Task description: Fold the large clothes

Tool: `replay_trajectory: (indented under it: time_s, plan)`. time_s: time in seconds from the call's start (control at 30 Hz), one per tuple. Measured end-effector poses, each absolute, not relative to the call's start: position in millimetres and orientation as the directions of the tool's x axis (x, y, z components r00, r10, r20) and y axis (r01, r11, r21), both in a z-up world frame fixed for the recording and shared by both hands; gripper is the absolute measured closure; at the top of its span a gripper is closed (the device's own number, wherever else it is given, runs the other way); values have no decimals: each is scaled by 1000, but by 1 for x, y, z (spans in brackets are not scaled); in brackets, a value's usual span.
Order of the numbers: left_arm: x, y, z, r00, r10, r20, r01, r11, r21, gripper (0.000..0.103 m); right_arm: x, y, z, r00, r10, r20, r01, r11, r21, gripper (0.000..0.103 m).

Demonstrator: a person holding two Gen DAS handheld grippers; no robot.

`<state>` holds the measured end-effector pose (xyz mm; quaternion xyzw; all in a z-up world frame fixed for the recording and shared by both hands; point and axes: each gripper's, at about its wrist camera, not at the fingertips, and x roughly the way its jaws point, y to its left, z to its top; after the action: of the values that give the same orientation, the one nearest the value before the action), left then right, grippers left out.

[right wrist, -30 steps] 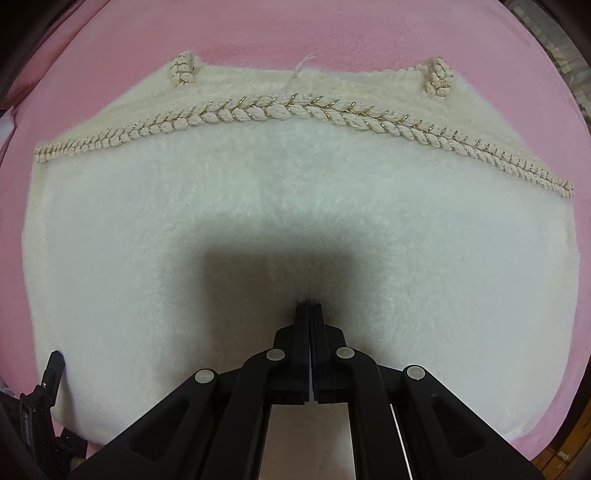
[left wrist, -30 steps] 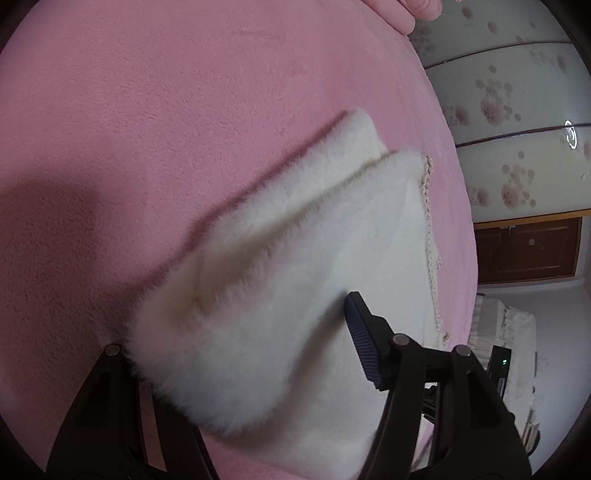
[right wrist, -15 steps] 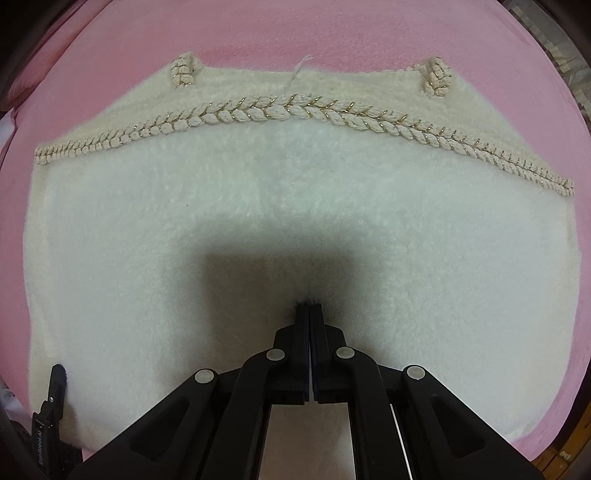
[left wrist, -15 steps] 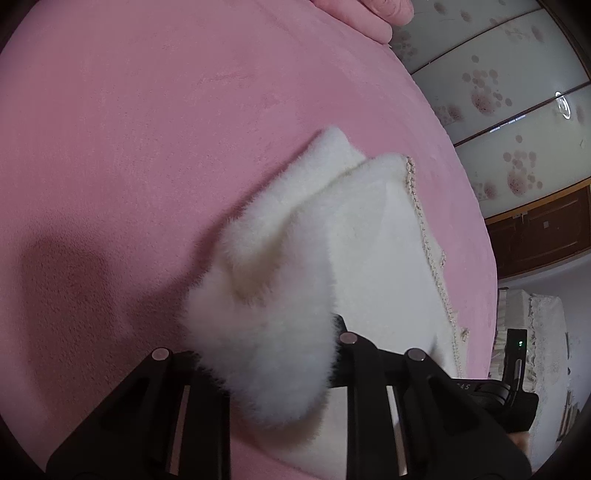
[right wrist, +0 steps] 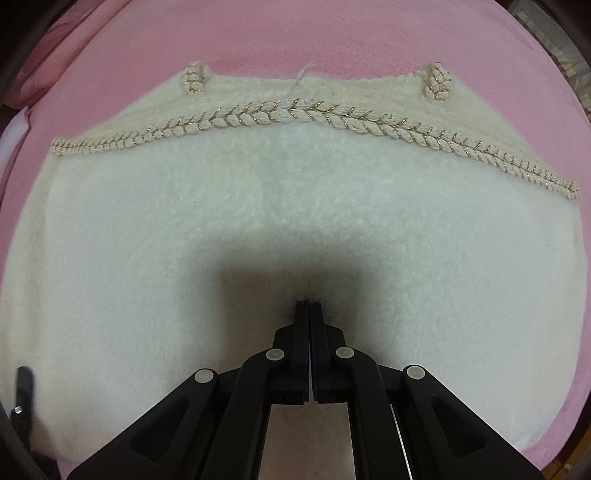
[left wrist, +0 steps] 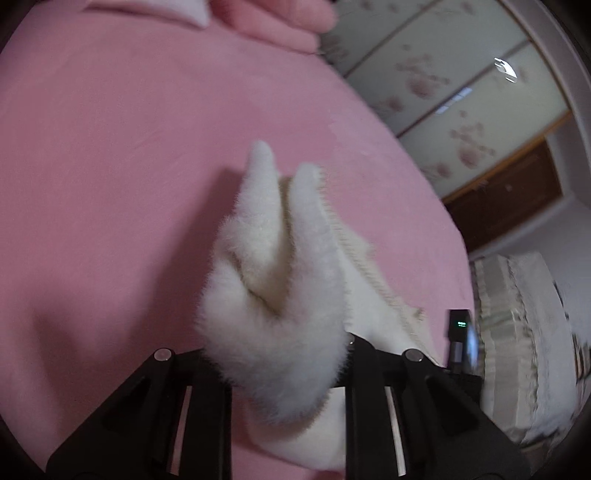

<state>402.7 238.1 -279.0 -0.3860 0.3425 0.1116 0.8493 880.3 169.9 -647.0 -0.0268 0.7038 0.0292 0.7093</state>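
Observation:
A fluffy cream-white garment point(right wrist: 258, 221) with a braided cream and gold trim point(right wrist: 295, 110) lies spread on a pink bed point(right wrist: 332, 33). My right gripper point(right wrist: 308, 303) is shut, its tips pressed down on the middle of the garment. In the left wrist view my left gripper point(left wrist: 277, 347) is shut on a bunched edge of the garment point(left wrist: 280, 266), lifted off the pink bed point(left wrist: 110, 166). The fur hides the fingertips.
Pink pillows point(left wrist: 280, 22) lie at the head of the bed. A floral sliding wardrobe point(left wrist: 461, 96) and a brown wooden door point(left wrist: 517, 195) stand beyond the bed. Pale folded bedding point(left wrist: 524, 332) lies at the right. The right gripper's device point(left wrist: 458, 332) shows there.
My left gripper closed on the garment's edge and lifted it, so the fabric now stands bunched upright. The right gripper stayed pressed on the garment.

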Motion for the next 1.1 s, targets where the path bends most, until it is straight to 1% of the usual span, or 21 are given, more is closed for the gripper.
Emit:
replay_trajectory:
  time_s: [0.03,0.1,0.13,0.2,0.3,0.47,0.57,0.63,0.7,0.77,0.83,0.9,1.0,1.1]
  plan:
    - [403,230,-268,744,-65,-665,-434,709,-556,88,879,167,-646,18,26,-1000,-80,997,24,101]
    - [408,203,-239,741,-15,-671,-395,799,-454,89,873,159,-644,54,77,-996,-87,994,72,101]
    - [408,193,-230,746,-4,-666,-380,819,-430,89,868,154,-642,78,106,-991,-102,990,97,101]
    - [407,166,-209,764,15,-645,-345,854,-389,89,861,146,-640,106,152,-983,-122,983,138,103]
    - [400,116,-179,789,40,-613,-275,915,-294,89,858,132,-638,103,233,-967,-121,968,220,103]
    - [392,19,-144,802,-10,-597,-159,960,-230,89,858,99,-640,57,417,-907,-126,904,408,103]
    - [393,-44,-142,794,-16,-608,-82,988,-133,90,857,75,-644,23,535,-845,-138,839,527,103]
    - [394,-87,-148,771,-43,-636,-13,996,-84,90,855,55,-649,0,617,-787,-129,781,612,103]
    - [399,-131,-159,746,-35,-665,45,999,-1,90,853,37,-656,-17,683,-731,-91,727,681,103]
    - [396,-164,-169,743,-6,-669,97,990,99,90,849,22,-662,-20,728,-686,-70,683,727,103]
    - [384,-194,-171,732,-14,-681,149,979,141,90,842,5,-671,-20,768,-640,-21,640,768,103]
    - [381,-215,-171,729,5,-684,177,965,195,90,835,-11,-677,-23,813,-582,1,582,813,103]
    - [388,-225,-169,715,40,-698,188,950,248,89,829,-20,-676,-38,831,-555,-6,555,832,103]
    - [398,-230,-159,710,34,-703,179,957,227,89,826,-22,-671,-48,822,-568,3,569,822,103]
